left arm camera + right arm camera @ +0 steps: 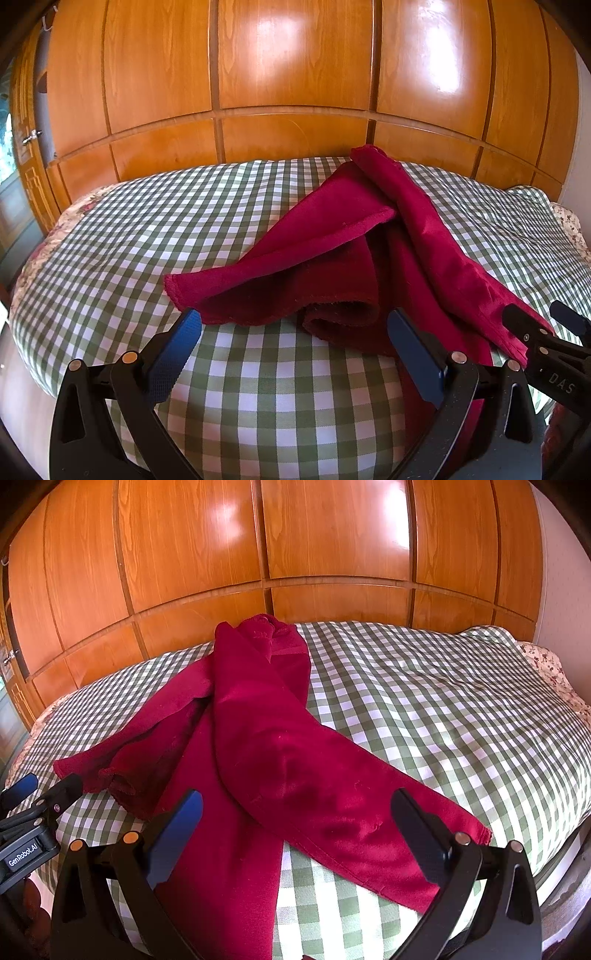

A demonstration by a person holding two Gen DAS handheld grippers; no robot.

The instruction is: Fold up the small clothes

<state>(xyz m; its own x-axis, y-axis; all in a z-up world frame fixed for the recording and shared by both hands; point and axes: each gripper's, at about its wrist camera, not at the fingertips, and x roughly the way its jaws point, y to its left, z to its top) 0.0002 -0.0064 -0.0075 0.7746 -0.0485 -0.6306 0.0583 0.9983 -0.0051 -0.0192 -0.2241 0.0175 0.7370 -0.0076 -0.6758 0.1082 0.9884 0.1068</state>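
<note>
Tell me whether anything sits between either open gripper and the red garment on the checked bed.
Nothing visible does. The left gripper is open just short of the red garment, with only bare checked bedcover between. The right gripper is open directly over the same cloth, nothing in the gap.

Both grippers held low, jaws spread wide.
The left gripper [293, 325] and right gripper [297, 806] sat at bottom centre, side by side, gripping nothing.
</note>
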